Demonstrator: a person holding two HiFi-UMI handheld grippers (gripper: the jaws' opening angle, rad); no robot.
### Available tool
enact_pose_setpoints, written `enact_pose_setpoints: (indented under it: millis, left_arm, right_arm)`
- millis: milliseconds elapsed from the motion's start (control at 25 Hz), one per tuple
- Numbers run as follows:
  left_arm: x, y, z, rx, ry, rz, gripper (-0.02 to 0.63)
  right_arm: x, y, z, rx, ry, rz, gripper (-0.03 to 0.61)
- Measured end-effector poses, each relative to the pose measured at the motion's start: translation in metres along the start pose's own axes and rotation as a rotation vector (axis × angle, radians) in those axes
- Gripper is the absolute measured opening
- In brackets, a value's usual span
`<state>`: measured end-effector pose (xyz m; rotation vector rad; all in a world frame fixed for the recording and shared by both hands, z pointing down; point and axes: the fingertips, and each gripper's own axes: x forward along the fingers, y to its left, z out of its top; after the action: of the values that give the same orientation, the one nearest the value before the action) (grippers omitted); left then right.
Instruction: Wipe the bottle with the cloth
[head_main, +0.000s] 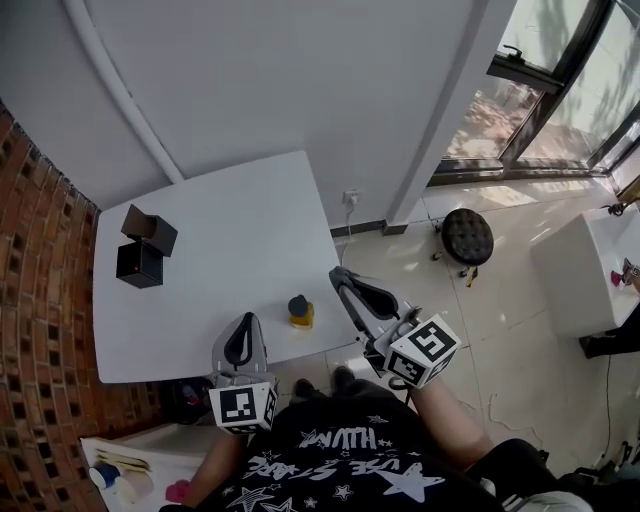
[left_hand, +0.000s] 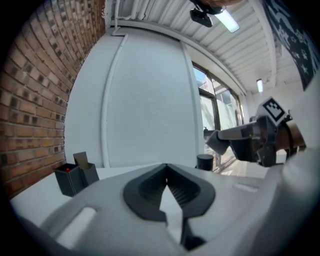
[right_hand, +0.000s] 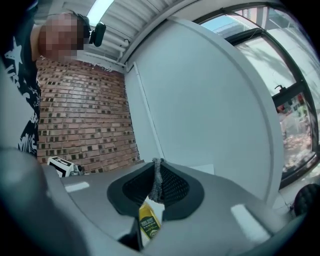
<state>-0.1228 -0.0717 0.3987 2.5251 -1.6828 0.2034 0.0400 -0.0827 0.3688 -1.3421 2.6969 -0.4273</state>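
— Two claws: what's in each?

— My left claw (left_hand: 166, 165) is pinched shut on nothing. My right claw (right_hand: 157, 161) is clamped on the cloth (right_hand: 157, 182), a grey strip caught between its jaws.

— And the bottle?

— The bottle (head_main: 300, 312) stands on the table (head_main: 230, 220) near its front edge, between my claws and apart from both. Its long axis is vertical, with the dark cap up and the yellow body below.
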Motion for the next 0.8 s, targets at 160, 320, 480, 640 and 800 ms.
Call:
enact_pose_setpoints:
  millis: [160,320,480,640,800]
  left_arm:
    - [0.004,0.01,-0.015,-0.012,0.013,0.009,0.003]
    - [0.004,0.016,-0.018,-0.028,0.044,-0.005,0.003]
    - [-0.006,0.024,-0.019,-0.028,0.069,0.043,0.003]
    - [-0.004,0.011,-0.016,-0.028,0.062,0.033,0.003]
    - [-0.005,0.004,-0.019,-0.028,0.069,0.018,0.003]
  right_arm:
    - [0.0,0.002,-0.01,-0.025,0.036,-0.012,0.035]
    - [0.005,0.003,-0.023,-0.032,0.061,-0.031,0.035]
    - [0.01,0.02,-0.025,-0.08,0.078,0.009,0.035]
    - [-0.001,0.02,-0.021,-0.101,0.073,0.012,0.035]
    - [-0.008,0.02,-0.025,-0.09,0.074,0.01,0.035]
